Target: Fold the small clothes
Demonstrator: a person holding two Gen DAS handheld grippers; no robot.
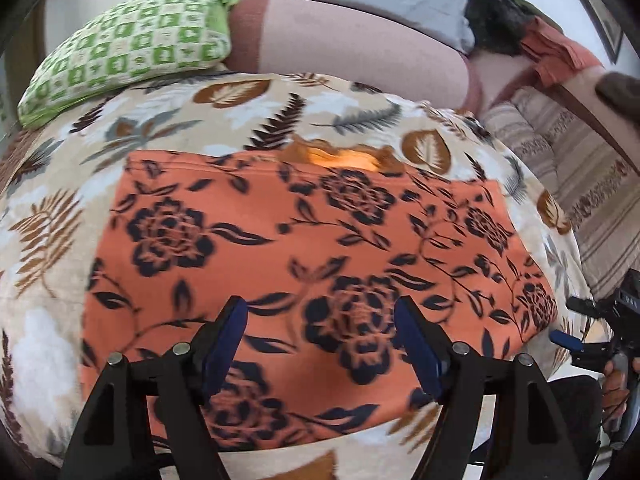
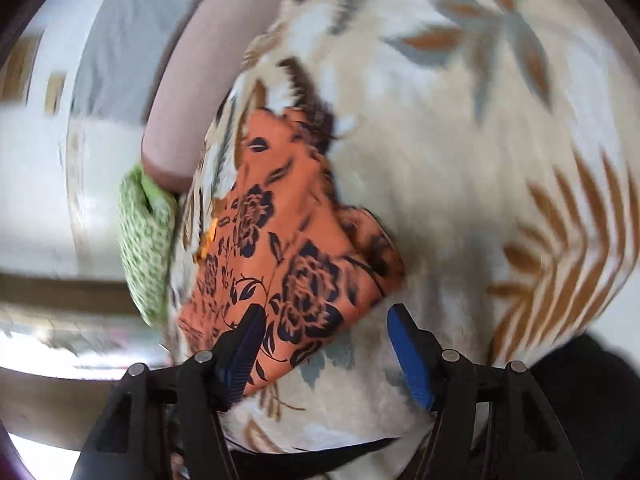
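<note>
Left gripper (image 1: pixel 320 344): fingers (image 1: pixel 224 344) spread wide, nothing pinched — they hover over the near half of the orange floral garment (image 1: pixel 304 256), which passes beneath and between them without visible pad contact. The spread suggests a release or a reach for a fresh hold, not a carry.

Right gripper (image 2: pixel 326 354): fingers (image 2: pixel 408 356) likewise apart and empty. The near corner of the garment (image 2: pixel 280 272) lies just beside its left finger, the right finger standing over bare blanket; this gripper also appears at the right edge of the left wrist view (image 1: pixel 592 332), off the cloth's right side, held by the person's hand (image 1: pixel 616 388).

Outward from the fingers: the garment lies flat as a broad panel on the leaf-print blanket (image 1: pixel 52 240) covering the bed — placed so to give a smooth surface for creasing. At its far edge a brighter orange inner layer (image 1: pixel 344 158) shows, indicating at least one fold is probably made already.

Beyond the garment: a green checked pillow (image 1: pixel 132 44) and a pink bolster (image 1: pixel 352 44) at the bed's far side, clear of the working area. Both views are motion-blurred.
</note>
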